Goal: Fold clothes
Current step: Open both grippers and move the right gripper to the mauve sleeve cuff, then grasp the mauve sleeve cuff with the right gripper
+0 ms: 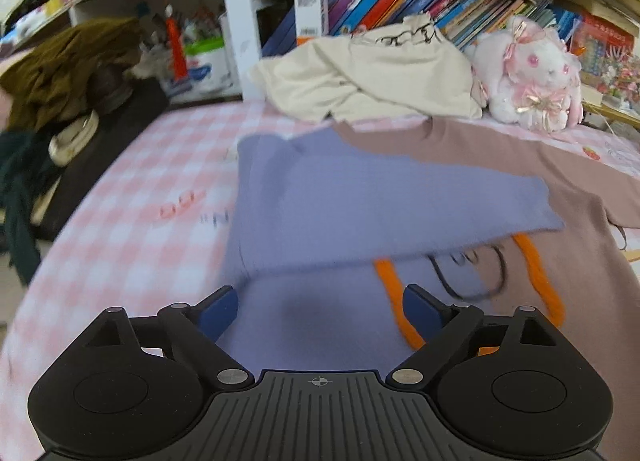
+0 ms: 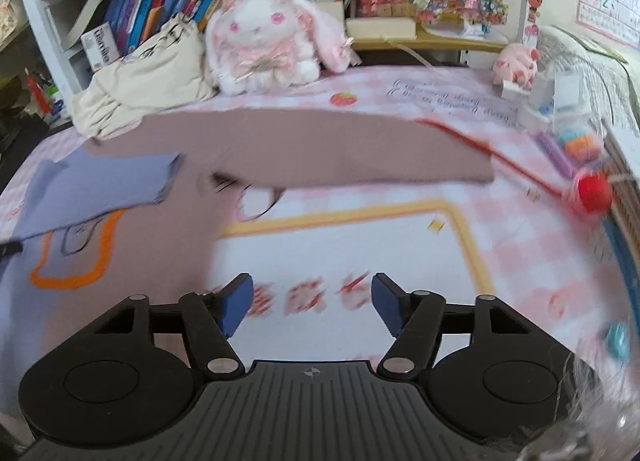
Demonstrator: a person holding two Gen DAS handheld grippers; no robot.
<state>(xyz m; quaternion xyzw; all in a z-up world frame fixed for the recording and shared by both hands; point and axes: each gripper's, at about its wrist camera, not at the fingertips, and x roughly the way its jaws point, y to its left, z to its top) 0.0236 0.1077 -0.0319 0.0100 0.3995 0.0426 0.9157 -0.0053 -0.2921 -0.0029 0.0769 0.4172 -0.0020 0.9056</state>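
Bare checked bed lies ahead of the right tool; cream cloth pile and plush rabbit block the far edge.

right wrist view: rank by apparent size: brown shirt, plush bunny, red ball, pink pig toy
1. brown shirt
2. plush bunny
3. red ball and pink pig toy: look about alike; ball is nearer and blurred, so unranked.

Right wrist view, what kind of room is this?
Most likely a child's bedroom: a pink checked bed sheet with a shirt spread on it, a plush bunny at the far edge, and shelves of picture books behind.
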